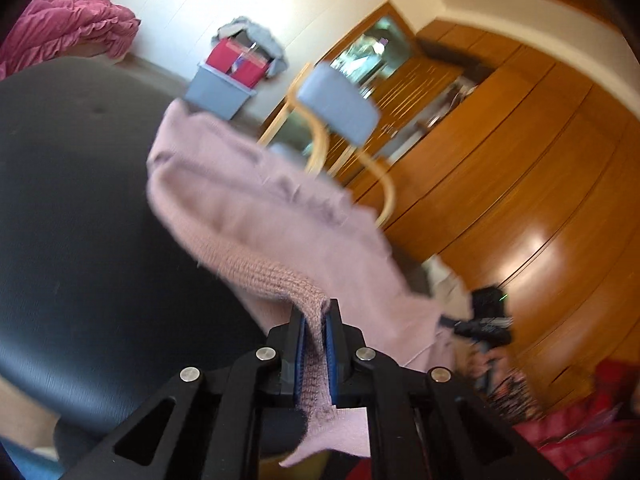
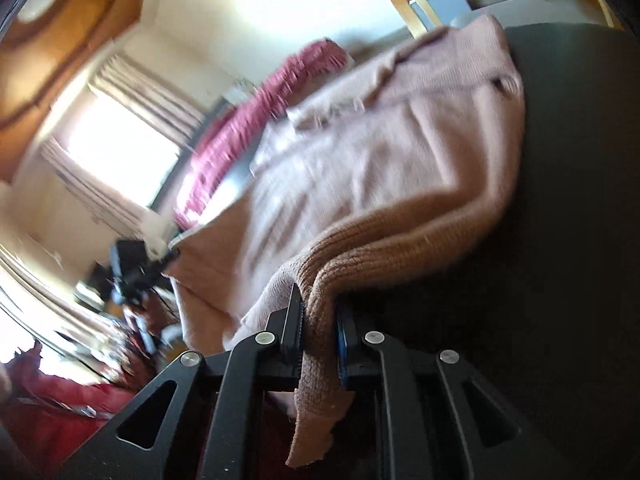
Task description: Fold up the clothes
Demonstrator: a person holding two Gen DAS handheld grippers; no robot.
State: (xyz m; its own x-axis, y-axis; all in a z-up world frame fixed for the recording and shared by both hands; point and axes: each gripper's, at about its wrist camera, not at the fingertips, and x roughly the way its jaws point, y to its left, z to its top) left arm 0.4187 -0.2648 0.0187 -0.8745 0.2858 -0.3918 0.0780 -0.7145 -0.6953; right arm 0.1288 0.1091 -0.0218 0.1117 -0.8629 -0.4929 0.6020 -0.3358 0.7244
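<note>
A pink knitted sweater (image 1: pixel 256 204) is lifted over a dark padded surface (image 1: pixel 72 208). My left gripper (image 1: pixel 316 312) is shut on its ribbed hem, and the knit hangs down between the blue pads. In the right wrist view the same sweater (image 2: pixel 380 152) stretches away from me, its far end draped on the dark surface (image 2: pixel 580 160). My right gripper (image 2: pixel 318 304) is shut on another ribbed edge, with a flap of knit hanging below the fingers. Both views are tilted and blurred. The other gripper (image 1: pixel 486 318) shows as a dark shape at the sweater's far edge.
A wooden chair with a blue seat (image 1: pixel 340 100) stands on the wooden floor (image 1: pixel 520 200). A grey bin with a red box (image 1: pixel 224 84) sits by the wall. A magenta quilt (image 2: pixel 256 116) lies behind. Red cloth (image 1: pixel 580 432) is piled close by. A curtained window (image 2: pixel 120 148) glares.
</note>
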